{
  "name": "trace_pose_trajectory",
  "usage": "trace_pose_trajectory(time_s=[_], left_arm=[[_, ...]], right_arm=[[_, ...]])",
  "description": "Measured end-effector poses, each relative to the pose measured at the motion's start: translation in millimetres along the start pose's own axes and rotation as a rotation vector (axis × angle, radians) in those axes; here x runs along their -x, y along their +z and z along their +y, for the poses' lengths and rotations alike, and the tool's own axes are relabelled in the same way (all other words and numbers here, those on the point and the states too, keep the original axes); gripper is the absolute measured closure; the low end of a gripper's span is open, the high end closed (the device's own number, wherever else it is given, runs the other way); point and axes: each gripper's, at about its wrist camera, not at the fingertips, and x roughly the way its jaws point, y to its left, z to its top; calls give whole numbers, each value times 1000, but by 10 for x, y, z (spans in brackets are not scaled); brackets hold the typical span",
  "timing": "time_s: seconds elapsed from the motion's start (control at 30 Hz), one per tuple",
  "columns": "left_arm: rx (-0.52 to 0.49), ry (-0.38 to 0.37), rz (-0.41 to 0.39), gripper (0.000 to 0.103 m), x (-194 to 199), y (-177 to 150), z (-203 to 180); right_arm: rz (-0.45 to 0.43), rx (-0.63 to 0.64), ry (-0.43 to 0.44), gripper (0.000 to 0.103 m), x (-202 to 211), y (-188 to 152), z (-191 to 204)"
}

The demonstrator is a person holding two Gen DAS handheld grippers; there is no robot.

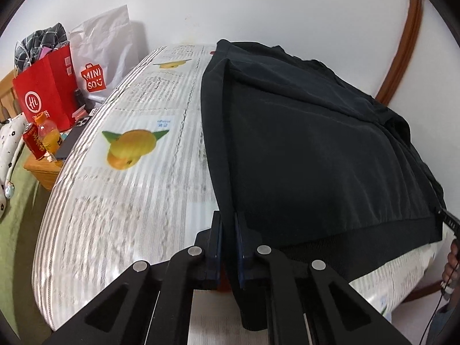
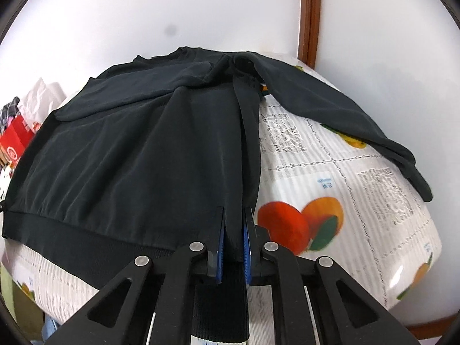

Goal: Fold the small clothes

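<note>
The left claw (image 1: 228, 247) and the right claw (image 2: 233, 244) are each clenched on a near hem corner of the black sweatshirt (image 1: 302, 143), which is spread flat on the fruit-print tabletop (image 1: 129, 201). One sleeve (image 2: 345, 120) remains outstretched to the right; folding is judged barely begun.

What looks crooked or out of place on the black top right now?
The top lies mostly flat, but one sleeve trails out sideways over the printed cover, and cloth is bunched near the collar. Both grippers, left and right, pinch the hem corners.
</note>
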Motion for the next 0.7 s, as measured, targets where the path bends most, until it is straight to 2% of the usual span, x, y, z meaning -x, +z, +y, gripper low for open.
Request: trace_pose_trajectory(time_s=[0.17, 0.23, 0.27, 0.33, 0.37, 0.43, 0.47, 0.63, 0.7], left_arm=[[-22, 6, 27, 94, 61, -141, -17], [-34, 19, 32, 91, 74, -133, -24], [-42, 25, 35, 91, 82, -110, -35], [-40, 23, 33, 90, 112, -83, -44], [-39, 30, 29, 86, 120, -51, -51], [-41, 51, 8, 81, 148, 0, -53], [-43, 58, -4, 79, 151, 55, -57], [-44, 81, -32, 65, 79, 406, -82], [-53, 93, -47, 55, 21, 579, -108]], right_arm=[[20, 37, -15, 92, -2, -8, 31], [23, 63, -28, 89, -3, 47, 58], [13, 74, -35, 88, 27, 82, 71], [-27, 94, -50, 82, 91, 218, 89], [-47, 102, -51, 79, 127, 310, 108], [-75, 108, -47, 63, 155, 477, 140], [-87, 112, -44, 61, 160, 563, 171], [-118, 153, 3, 60, 29, 1117, 511], [-138, 199, 29, 60, -73, 1379, 775]])
